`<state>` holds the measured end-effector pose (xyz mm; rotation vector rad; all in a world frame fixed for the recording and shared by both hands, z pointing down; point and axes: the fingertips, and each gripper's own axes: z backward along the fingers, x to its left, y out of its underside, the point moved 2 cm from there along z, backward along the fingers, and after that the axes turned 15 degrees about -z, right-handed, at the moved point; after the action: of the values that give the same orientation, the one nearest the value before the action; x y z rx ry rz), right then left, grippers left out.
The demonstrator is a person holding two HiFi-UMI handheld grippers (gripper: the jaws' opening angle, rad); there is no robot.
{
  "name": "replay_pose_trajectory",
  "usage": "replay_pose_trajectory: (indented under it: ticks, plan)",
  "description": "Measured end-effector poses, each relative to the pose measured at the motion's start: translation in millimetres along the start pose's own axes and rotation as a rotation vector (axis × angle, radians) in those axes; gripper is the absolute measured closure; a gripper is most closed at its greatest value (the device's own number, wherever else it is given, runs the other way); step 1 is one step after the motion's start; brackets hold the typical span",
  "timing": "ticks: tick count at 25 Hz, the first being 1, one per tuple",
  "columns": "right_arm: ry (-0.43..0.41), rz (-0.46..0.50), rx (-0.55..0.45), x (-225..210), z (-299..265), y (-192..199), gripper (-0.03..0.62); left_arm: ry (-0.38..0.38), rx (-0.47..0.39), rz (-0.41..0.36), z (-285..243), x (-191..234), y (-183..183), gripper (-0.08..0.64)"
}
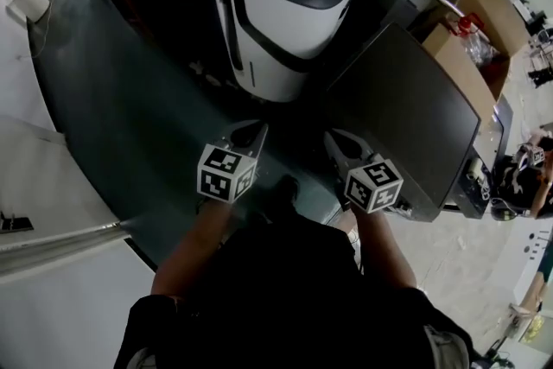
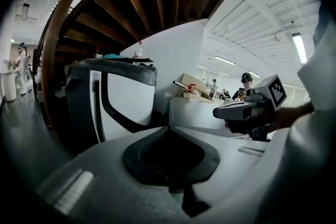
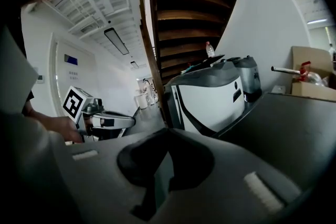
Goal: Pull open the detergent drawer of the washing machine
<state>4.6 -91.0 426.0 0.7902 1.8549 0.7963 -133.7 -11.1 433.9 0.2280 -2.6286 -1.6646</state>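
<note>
Head view: left hand-held gripper, right hand-held gripper both closed, empty; washing machine ahead, apart.

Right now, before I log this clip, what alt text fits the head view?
Seen from above, a person holds the left gripper and the right gripper side by side over a dark floor, both shut and empty, short of a white-and-grey machine. A dark flat-topped cabinet and an open cardboard box stand at its right.
</note>
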Motion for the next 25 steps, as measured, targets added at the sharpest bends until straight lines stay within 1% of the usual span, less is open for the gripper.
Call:
replay_pose_trajectory:
  ticks: [3, 7, 10, 16, 21, 25]
  plan:
    - [0.019, -0.013, -0.014, -31, 3, -15, 0.589, 0.053, 0.028, -0.059, -40, -4, -22, 0.549]
    - [0.051, -0.091, 0.006, -75, 11, -13, 0.589, 0.102, 0.032, -0.108, -80, -14, -52, 0.549]
    - [0.074, -0.107, 0.01, -98, 18, -15, 0.589, 0.143, 0.041, -0.142, -108, -21, -61, 0.549]
    - [0.145, -0.072, 0.032, -119, 21, -5, 0.589, 0.203, 0.052, -0.115, -143, -14, -58, 0.549]
    - [0.188, -0.116, 0.032, -117, 12, 8, 0.589, 0.3, 0.07, -0.122, -163, -7, -46, 0.549]
    - [0.263, -0.134, 0.062, -115, -7, 22, 0.589, 0.394, 0.08, -0.132, -171, -1, -30, 0.549]
